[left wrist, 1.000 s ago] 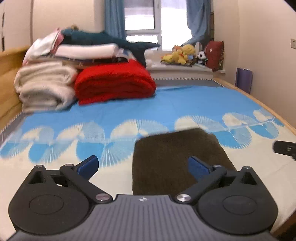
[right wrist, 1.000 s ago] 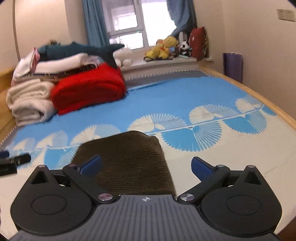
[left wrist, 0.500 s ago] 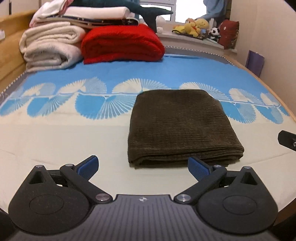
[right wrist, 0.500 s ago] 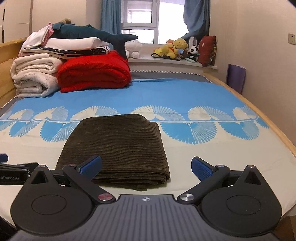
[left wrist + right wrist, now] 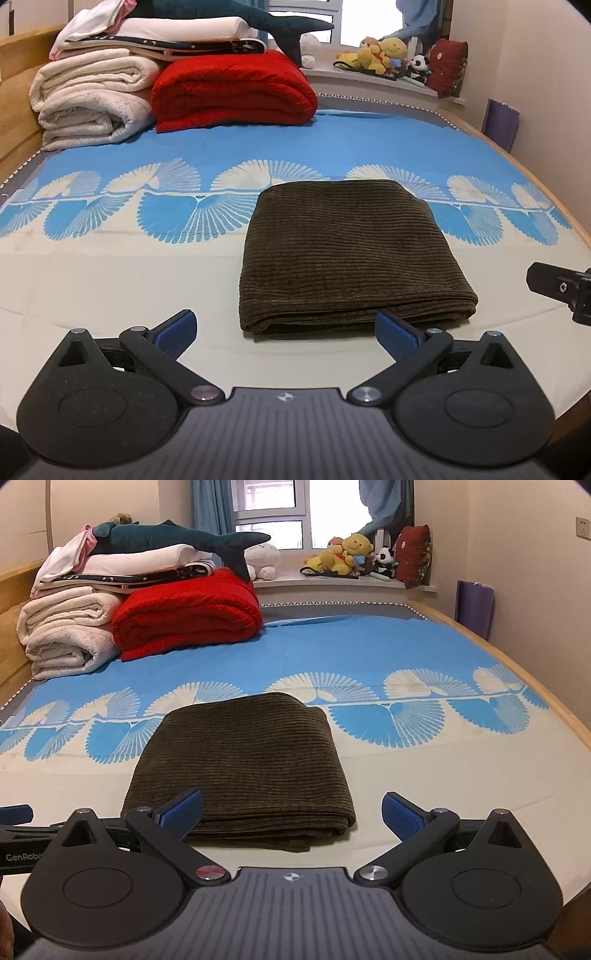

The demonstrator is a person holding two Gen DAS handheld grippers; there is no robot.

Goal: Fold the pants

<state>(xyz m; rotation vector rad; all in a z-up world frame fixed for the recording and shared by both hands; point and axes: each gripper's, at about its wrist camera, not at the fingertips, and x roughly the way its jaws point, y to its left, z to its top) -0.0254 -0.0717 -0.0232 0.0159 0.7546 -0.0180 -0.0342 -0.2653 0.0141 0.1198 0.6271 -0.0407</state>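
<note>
The dark olive corduroy pants lie folded into a neat rectangle on the bed; they also show in the right wrist view. My left gripper is open and empty, just short of the fold's near edge. My right gripper is open and empty, near the fold's near right corner. The right gripper shows at the right edge of the left wrist view. The left gripper shows at the left edge of the right wrist view.
The bed has a blue and cream fan-patterned sheet. A red blanket, cream blankets and a plush shark are stacked at the far left. Stuffed toys sit on the windowsill. A wooden bed rail runs along the right.
Both grippers have drawn back and up from the pants, which now lie in full view. The jaws stay open.
</note>
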